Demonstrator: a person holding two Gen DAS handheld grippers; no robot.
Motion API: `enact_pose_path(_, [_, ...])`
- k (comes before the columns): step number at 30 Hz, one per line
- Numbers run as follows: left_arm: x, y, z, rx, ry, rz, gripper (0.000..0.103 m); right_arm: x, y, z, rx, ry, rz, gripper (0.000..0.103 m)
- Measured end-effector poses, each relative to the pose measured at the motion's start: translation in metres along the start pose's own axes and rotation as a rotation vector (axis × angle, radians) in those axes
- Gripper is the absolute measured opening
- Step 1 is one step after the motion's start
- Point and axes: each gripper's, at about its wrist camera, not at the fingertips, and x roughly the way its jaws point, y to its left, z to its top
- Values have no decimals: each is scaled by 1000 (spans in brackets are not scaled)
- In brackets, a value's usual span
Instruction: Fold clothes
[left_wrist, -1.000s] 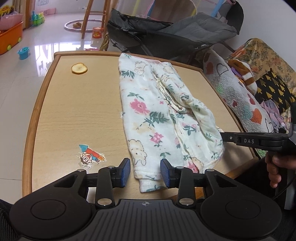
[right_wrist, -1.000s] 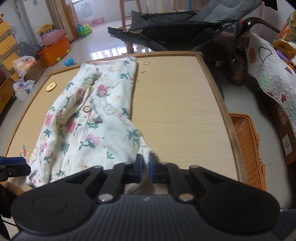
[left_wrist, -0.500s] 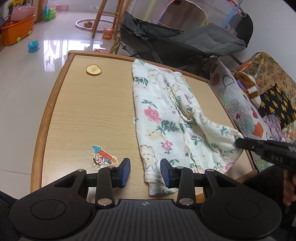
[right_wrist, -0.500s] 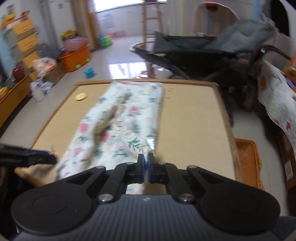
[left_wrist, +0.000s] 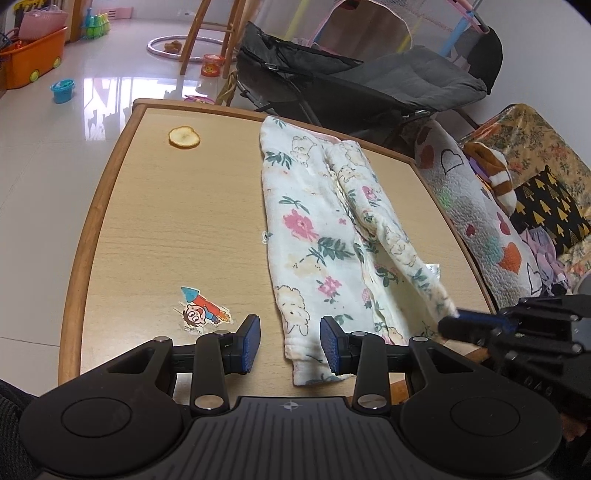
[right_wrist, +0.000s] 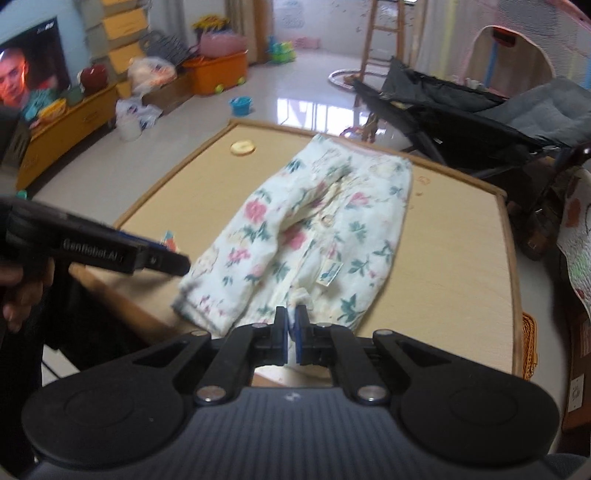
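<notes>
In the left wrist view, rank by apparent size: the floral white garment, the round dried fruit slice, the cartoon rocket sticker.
1. Floral white garment
2. Cartoon rocket sticker, though it is nearer the camera
3. Round dried fruit slice

Cream floral garment (left_wrist: 325, 236), tan woodgrain table (left_wrist: 177, 221).

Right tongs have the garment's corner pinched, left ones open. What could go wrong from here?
1. The right tongs pinch only a thin bit of the floral garment; it may slip out mid-fold.
2. The garment's near end sits at the table edge; pulling could drag it off.
3. The open left tongs straddle the garment's hem without gripping it, so the whole piece may slide rather than fold.
</notes>
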Motion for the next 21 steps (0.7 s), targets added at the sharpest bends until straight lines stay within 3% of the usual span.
enact_pose_path(5, [2,-2,-2,7,-1,2,39,22,3,-4,43,53,36,4])
enact_pose_path(10, [1,-4,0,32,-3,1,39,28,14,-7,3,102,64,5])
enact_pose_path(17, [-5,-4,14,41,-32,-1,39,-2,10,-1,16,54,107,8])
enact_pose_path(21, [-8,-10,32,47,-60,-15,39,-20,-7,17,77,-10,78,8])
